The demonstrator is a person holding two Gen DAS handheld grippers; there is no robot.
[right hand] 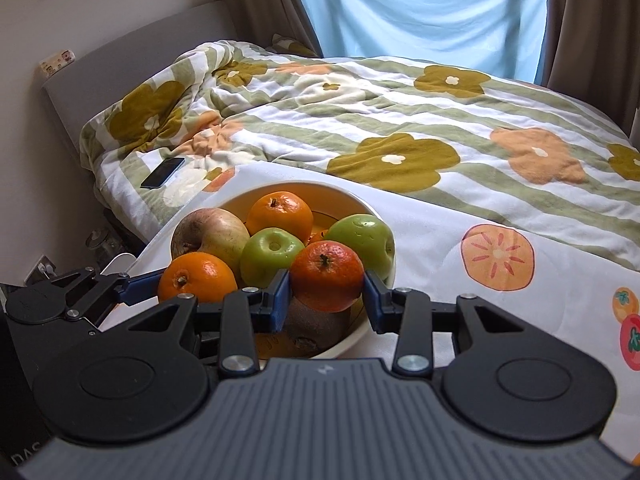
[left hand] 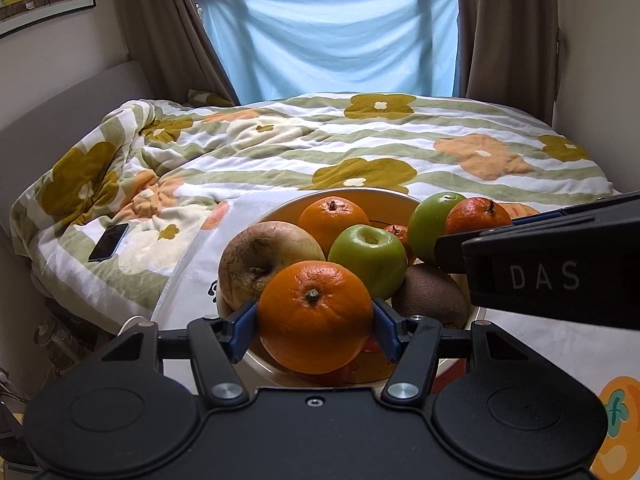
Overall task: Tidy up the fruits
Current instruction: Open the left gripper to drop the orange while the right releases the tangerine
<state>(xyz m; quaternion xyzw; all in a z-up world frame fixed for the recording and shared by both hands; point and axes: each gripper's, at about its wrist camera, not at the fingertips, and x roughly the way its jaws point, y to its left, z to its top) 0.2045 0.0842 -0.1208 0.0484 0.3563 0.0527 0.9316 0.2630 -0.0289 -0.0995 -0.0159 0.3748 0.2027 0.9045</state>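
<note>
The left gripper [left hand: 315,322] clamps an orange [left hand: 315,316] between its blue pads, just above the bowl [right hand: 376,330] (6 other fruits inside). The right gripper [right hand: 326,294] squeezes a reddish tangerine [right hand: 327,275] over the bowl's near side.

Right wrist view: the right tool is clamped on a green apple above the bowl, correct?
Not quite. The right tool is clamped on a dark orange tangerine, not a green apple, above the bowl. The right wrist view shows it.

surface: bed [right hand: 400,92] | on it: floral duvet [left hand: 360,148], phone [left hand: 109,242], white fruit-print cloth [right hand: 440,232] under bowl [right hand: 360,204]
</note>
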